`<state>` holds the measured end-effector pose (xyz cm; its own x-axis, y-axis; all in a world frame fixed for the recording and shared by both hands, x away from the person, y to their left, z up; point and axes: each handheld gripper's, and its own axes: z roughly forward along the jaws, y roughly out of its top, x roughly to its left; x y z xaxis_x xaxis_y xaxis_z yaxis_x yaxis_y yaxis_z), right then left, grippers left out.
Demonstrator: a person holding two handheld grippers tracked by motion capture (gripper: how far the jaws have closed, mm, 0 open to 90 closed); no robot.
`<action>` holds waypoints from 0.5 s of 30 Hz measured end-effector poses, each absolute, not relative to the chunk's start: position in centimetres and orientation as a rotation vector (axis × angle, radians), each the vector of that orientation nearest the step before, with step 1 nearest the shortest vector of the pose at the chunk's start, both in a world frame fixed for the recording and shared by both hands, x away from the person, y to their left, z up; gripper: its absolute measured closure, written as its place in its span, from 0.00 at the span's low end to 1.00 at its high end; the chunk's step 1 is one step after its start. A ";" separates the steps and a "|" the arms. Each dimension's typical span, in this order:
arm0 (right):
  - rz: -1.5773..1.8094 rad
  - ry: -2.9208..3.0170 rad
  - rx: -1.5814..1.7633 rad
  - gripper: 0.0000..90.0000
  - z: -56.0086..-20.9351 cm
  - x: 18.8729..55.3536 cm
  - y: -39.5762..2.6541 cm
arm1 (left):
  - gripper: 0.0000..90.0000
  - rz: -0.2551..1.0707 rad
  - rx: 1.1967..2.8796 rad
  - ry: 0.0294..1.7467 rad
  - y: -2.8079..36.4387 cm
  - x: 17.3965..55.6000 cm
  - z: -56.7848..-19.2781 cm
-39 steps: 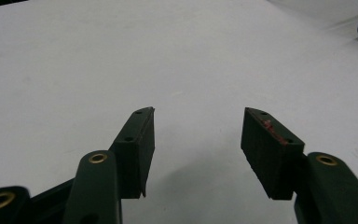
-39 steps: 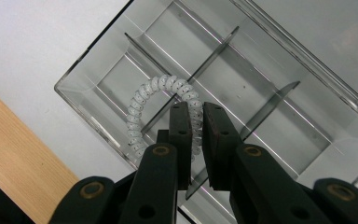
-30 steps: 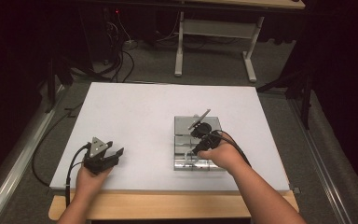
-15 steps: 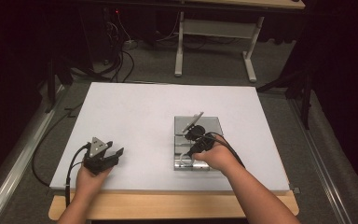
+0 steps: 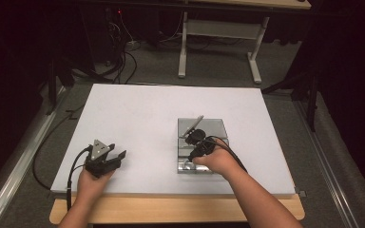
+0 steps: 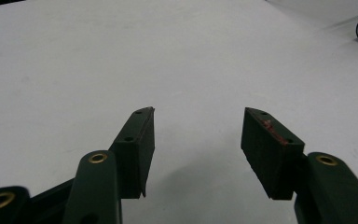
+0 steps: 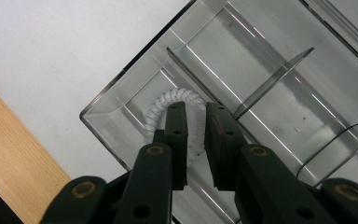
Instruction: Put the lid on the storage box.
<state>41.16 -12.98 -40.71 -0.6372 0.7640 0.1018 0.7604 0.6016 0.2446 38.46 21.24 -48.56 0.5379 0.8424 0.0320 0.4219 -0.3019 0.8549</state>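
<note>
Your right gripper (image 7: pixel 195 109) hangs inside the clear box (image 7: pixel 121 98), jaws just eased apart around the white coiled hair tie (image 7: pixel 161 109) in its corner compartment. Your left gripper (image 6: pixel 198 123), jaws open and empty, rests well left of the box on the worktop (image 5: pixel 138 114).

White spiral hair tie (image 7: pixel 168 105), coiled ring, lies flat in corner compartment of clear plastic organizer box (image 7: pixel 279 60), near table's front edge; part hidden behind jaws.

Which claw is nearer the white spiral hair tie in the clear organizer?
Right. The right claw is directly over the white spiral hair tie inside the clear organizer; the left claw rests on bare table, well apart.
</note>
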 end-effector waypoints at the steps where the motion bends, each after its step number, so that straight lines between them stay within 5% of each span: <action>1: 0.419 2.794 1.335 0.88 -40.7 41.2 -13.0 | 0.50 0.621 1.922 1.030 21.2 38.5 -48.6; 15: 0.441 2.746 1.342 0.91 -39.6 40.9 -15.6 | 0.50 0.623 1.923 1.030 21.2 38.4 -48.6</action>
<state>40.89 -15.62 -39.60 -0.6212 0.7800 0.0760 0.7645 0.5819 0.2774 38.45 21.22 -48.56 0.5377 0.8424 0.0345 0.4214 -0.3039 0.8544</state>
